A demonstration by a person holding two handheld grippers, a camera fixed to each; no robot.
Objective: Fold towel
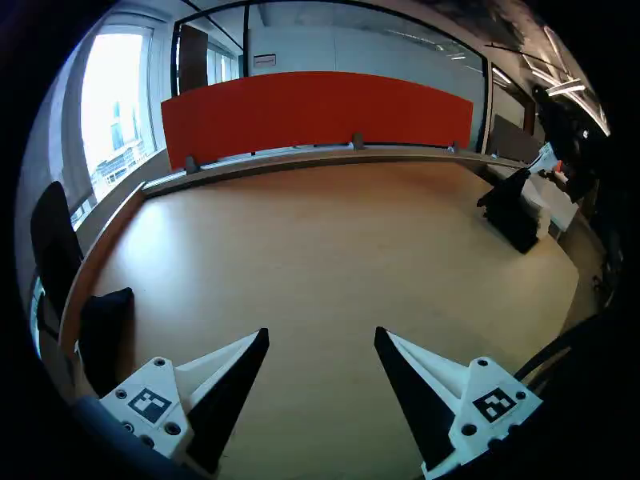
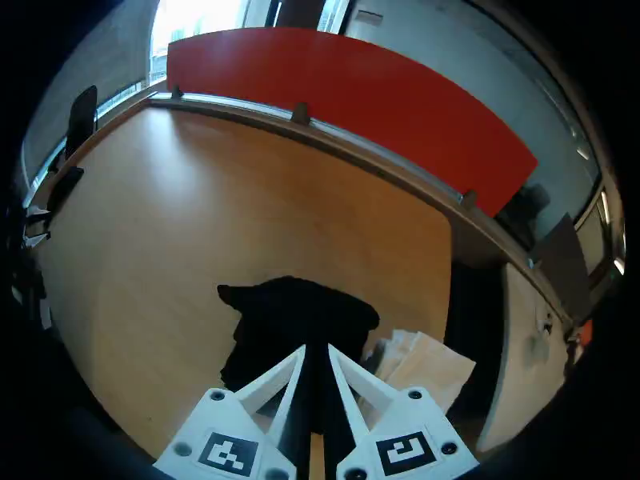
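Left gripper (image 1: 320, 336): fingers spread wide, nothing between them, over the wooden table (image 1: 320, 240).
Right gripper (image 2: 316, 352): fingers nearly together, pinching the black towel (image 2: 296, 316).
Towel: bunched near the table's edge, beside some pale folded stuff (image 2: 420, 360).
Writing: wall sign (image 1: 264, 60) is too small to read.
Finger tags: square black-and-white markers (image 1: 150, 404).

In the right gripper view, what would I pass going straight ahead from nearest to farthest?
right gripper → black towel → wooden tabletop → orange divider panel → bright window
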